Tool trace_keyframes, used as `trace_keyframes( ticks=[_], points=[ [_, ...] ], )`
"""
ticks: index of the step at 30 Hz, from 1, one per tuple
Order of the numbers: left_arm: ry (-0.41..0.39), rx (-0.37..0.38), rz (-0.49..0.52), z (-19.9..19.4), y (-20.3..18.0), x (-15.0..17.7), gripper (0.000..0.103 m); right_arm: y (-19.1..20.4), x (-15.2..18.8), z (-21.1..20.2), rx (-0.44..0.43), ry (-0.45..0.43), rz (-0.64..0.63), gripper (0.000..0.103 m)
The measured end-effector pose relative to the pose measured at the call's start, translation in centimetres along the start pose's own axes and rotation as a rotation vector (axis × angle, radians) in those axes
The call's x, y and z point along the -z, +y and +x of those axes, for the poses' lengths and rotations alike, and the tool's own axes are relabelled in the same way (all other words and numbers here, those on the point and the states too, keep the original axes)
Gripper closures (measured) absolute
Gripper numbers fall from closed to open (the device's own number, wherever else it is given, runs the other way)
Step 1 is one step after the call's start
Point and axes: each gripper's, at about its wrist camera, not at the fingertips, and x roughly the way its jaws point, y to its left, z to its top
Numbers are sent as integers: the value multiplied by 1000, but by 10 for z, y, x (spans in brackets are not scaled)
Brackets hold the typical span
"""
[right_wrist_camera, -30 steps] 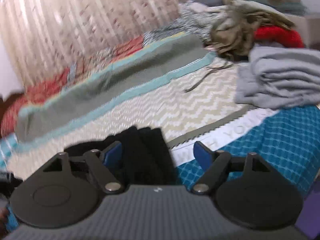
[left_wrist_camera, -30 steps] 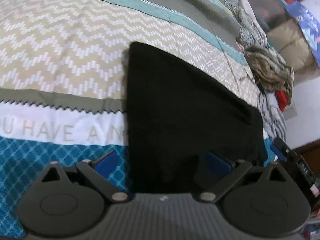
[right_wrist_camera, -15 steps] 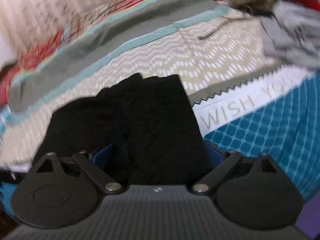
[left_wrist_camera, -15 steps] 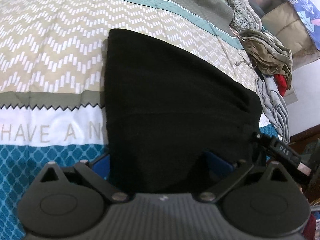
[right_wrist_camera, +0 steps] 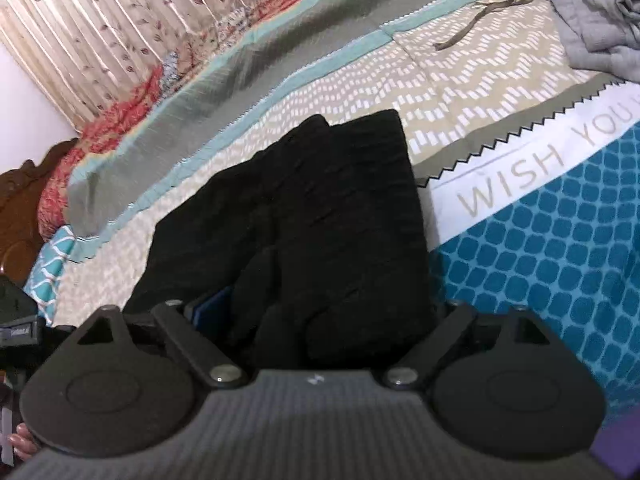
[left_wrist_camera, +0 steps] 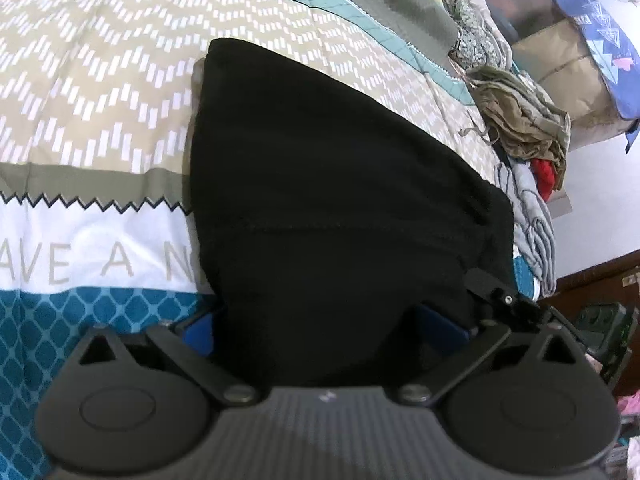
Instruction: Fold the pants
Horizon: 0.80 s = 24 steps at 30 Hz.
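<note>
Lay on the bed (left_wrist_camera: pixel 100 92), a patterned quilt under everything. Toward nine o'clock in the left view, bare chevron quilt and a white lettered band. Held wide apart, the left gripper (left_wrist_camera: pixel 324 330), blue fingers (left_wrist_camera: pixel 198 330) straddling the near edge of the pants (left_wrist_camera: pixel 328 184), the black cloth running up between them toward twelve o'clock; no pinch on the fabric visible, so probably poised to take that edge for another fold. Seemed already folded into a compact dark block, narrow end far away. Toward two o'clock, a heap of other clothes (left_wrist_camera: pixel 520 128), well apart from the pants.

In the right view, pants (right_wrist_camera: pixel 320 220) bunched in thick ridges from six o'clock up to twelve. Spread wide as well, the right gripper (right_wrist_camera: pixel 320 312), one blue finger (right_wrist_camera: pixel 214 306) showing at the left, the other hidden behind cloth; fabric between the fingers but not squeezed. At two o'clock, grey clothes (right_wrist_camera: pixel 600 20). Likely both grippers set at opposite ends to lift together.
</note>
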Motion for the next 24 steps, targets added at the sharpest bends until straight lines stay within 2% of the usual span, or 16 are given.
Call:
trace_keyframes(
  ticks=[1,3,6,10,13,15,16,17,18,20,21,23,24],
  points=[
    [7,-14,19,1,-3,0,0,1,1,0,-12,1,-20,0],
    [14,-39,58,3,-9,2,0,4,4,1,-27,2,-78,0],
    [15,-59,88,4,-14,5,0,4,3,-1,-42,14,-94,0],
    [32,-38,63,2,-10,0,0,-10,-16,-3,-87,79,13,0],
    [34,-2,-28,-1,1,-12,0,-19,-23,1,-121,104,150,0],
    [10,15,-68,-2,7,-16,2,-21,-23,2,-125,106,182,0],
    [6,14,-74,0,8,-17,6,-18,-22,4,-116,106,173,0],
    [-1,-2,-65,1,8,-15,15,-12,-20,5,-99,104,151,0],
    [-14,-27,-39,2,3,-12,20,-2,-17,7,-71,111,108,5],
    [-38,-66,16,2,-8,-5,46,15,-11,10,-39,122,58,31],
    [-48,-64,19,-1,-10,-2,50,19,-9,11,-50,136,71,46],
    [-65,-37,-4,-11,-7,0,68,30,-7,8,-89,150,93,53],
    [-73,-18,-12,-17,-4,0,71,41,-8,3,-113,139,81,55]
  ],
)
